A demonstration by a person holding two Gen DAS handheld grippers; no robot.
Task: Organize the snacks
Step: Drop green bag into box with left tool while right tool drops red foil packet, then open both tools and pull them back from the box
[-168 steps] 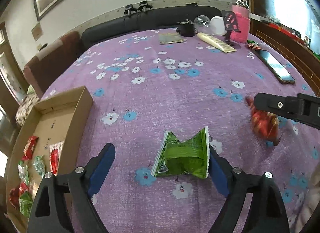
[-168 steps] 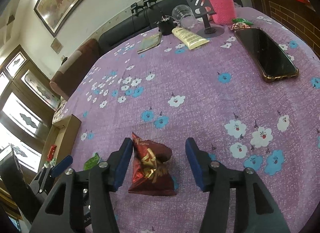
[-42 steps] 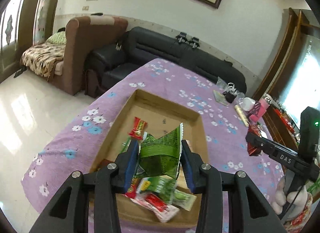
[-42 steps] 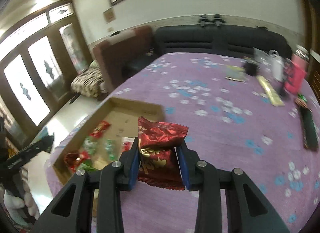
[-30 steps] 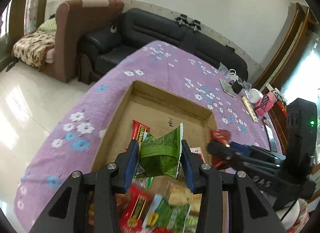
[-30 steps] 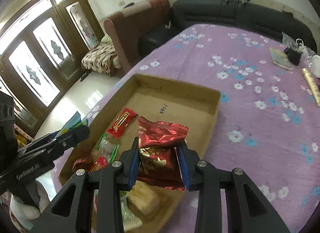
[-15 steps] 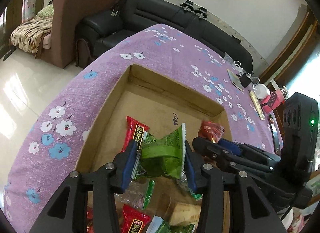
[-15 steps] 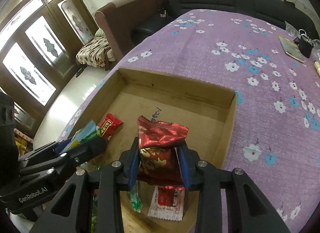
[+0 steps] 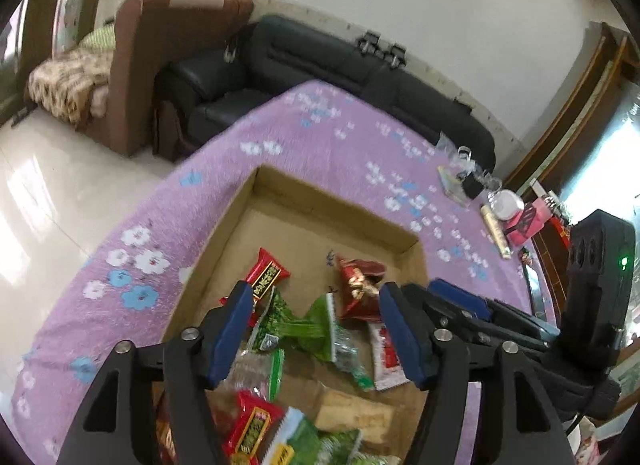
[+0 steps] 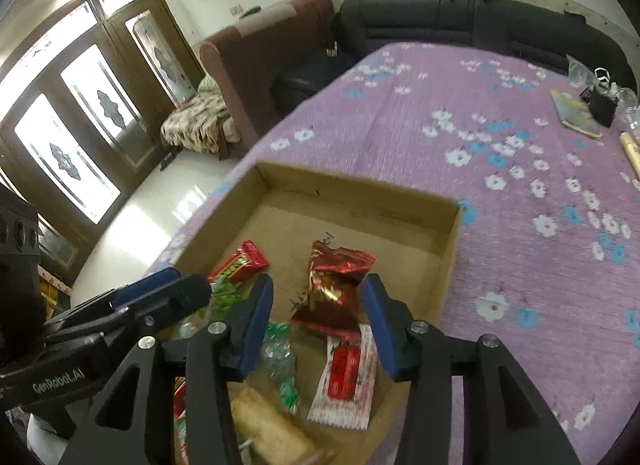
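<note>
cardboard box (image 10: pixel 448 253) near edge cut off — both claws (image 9: pixel 316 329) (image 10: pixel 318 319) released, snacks (image 10: pixel 336 285) dropped.

My left gripper (image 9: pixel 320 329) shows black triangular-cutout arms, silver screws, blue pads (image 9: pixel 230 329). My right gripper (image 10: pixel 318 321) matches it; the left one's side reads "GenRobot.AI" in white, and a green light glows on the right one's black housing.

Bright window glare, motion-blurred tablecloth (image 10: pixel 500 137) — heavy fisheye bending at edges.

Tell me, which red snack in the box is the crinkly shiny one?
The dark red foil packet, lying between the right gripper's open fingers. The red bar wrapper lies flat with yellow-green print; the red-and-white sachet is mostly white.
</note>
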